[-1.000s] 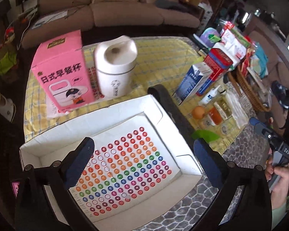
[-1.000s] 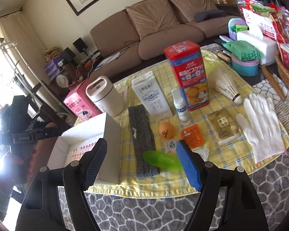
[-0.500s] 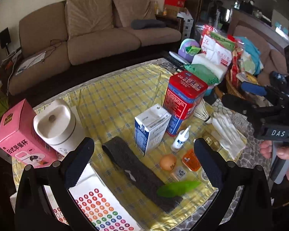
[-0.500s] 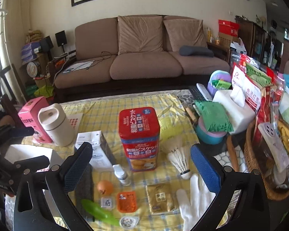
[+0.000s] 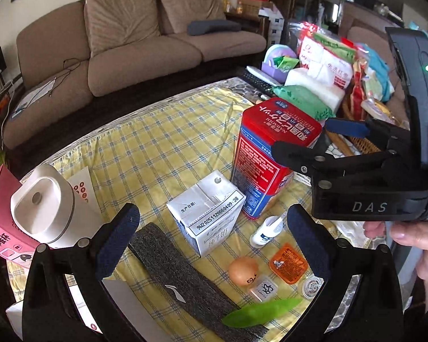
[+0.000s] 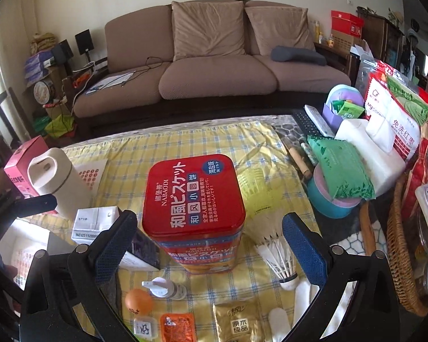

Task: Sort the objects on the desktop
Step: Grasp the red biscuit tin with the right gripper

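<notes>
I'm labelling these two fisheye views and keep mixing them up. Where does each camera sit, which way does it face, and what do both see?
Left wrist: on the left gripper, angled down at the white milk carton and dark grey headband; shows its own open fingers, the right gripper and a hand.
Right wrist: on the right gripper, angled down over the red biscuit tin, facing the brown sofa; shows its own open fingers.
Shared: tin, carton, sofa.
</notes>
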Motion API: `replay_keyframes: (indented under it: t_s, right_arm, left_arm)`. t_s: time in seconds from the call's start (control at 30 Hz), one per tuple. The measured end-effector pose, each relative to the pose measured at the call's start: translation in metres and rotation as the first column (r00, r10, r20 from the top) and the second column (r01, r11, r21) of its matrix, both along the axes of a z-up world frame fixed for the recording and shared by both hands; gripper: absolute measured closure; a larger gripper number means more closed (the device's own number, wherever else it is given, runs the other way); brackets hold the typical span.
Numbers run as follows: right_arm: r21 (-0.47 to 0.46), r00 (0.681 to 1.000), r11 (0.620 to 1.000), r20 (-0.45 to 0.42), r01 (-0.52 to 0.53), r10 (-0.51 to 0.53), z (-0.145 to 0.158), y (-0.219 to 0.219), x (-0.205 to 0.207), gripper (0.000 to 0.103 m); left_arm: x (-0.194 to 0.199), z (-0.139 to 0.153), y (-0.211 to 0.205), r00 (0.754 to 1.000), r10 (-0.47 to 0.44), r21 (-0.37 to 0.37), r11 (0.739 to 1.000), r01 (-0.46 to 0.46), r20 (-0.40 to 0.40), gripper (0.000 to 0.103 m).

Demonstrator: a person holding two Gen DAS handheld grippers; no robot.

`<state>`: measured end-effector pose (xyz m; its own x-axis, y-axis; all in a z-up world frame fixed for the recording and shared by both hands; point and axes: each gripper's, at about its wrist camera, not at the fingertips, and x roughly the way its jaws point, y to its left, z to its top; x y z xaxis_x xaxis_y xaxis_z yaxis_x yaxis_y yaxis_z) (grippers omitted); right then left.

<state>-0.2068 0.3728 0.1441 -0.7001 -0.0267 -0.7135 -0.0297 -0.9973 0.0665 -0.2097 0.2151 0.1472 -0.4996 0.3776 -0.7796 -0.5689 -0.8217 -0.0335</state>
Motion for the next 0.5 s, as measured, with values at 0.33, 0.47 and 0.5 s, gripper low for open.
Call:
replay_keyframes:
  t_s: [0.33,0.47,0.5]
  right_arm:
    - [-0.040,1.000,0.999,0.003,-0.028,0.028,0.000,0.002,-0.023,0.029]
    - [0.004,1.000,1.000,-0.013,-0.019,0.020,0.011,0.002,-0.025,0.030]
    - [0.019,0.999,1.000,-0.031,-0.017,0.017,0.017,0.002,-0.023,0.030]
  left_arm:
    - [0.004,-0.002,0.012,0.996,-0.085,0.009,0.996,0.085,-0.012,0.000]
    - [0.007,0.006,0.012,0.992,-0.122,0.080,0.990,0.120,0.017,0.000]
    - [0.007,0.009,0.013,0.992,-0.128,0.084,0.988,0.127,0.014,0.000]
